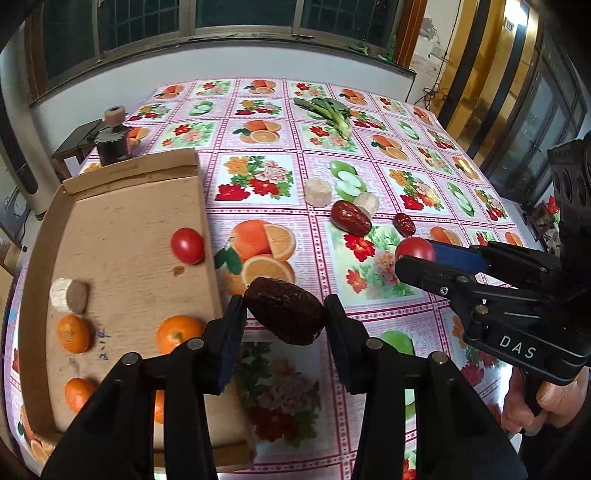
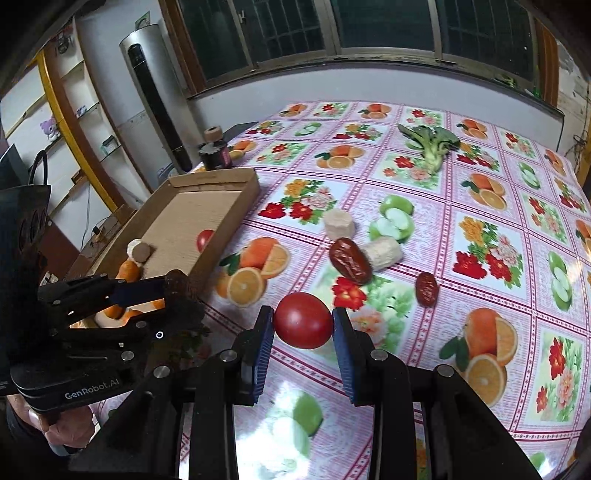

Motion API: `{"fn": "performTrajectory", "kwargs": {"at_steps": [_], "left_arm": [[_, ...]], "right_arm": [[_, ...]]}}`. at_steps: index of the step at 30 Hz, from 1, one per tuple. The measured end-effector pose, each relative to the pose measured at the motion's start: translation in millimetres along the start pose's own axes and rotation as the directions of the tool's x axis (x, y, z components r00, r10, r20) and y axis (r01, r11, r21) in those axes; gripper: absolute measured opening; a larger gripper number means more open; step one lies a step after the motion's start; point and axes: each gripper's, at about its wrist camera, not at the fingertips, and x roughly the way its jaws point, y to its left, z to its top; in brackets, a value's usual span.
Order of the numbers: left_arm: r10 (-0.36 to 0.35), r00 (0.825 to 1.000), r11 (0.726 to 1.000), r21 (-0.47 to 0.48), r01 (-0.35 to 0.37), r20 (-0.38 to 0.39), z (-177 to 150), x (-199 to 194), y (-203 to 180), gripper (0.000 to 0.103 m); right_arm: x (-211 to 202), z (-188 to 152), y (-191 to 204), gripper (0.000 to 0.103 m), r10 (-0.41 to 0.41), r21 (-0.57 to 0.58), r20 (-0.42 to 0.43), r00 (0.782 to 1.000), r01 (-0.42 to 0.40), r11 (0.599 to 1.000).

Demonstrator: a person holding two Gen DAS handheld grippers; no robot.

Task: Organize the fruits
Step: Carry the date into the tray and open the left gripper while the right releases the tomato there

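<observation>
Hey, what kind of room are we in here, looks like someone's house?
Most likely a lived-in home room. The table wears a pink plastic tablecloth printed with fruit and flowers, barred windows with dark frames run behind it, and yellow-edged wall shelves hold household odds and ends.

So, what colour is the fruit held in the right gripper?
Red. The tomato in the right gripper shows best in the right wrist view.

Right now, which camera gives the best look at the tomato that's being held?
The right wrist view: the held tomato sits centered and whole between the right claw pads. The left wrist view shows only part of it at the right, half hidden behind that claw's finger.
</observation>
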Motion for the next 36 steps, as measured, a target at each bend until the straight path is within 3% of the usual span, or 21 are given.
{"fn": "performTrajectory", "kwargs": {"at_steps": [36], "left_arm": [[0.104, 0.993, 0.989, -0.112, -0.098, 0.053, 4.0, -31.0, 98.3, 0.041]], "right_arm": [[48.4, 48.2, 103.5, 0.033, 0.117, -0.158, -0.033, 0.993, -0.12, 0.98]]}}
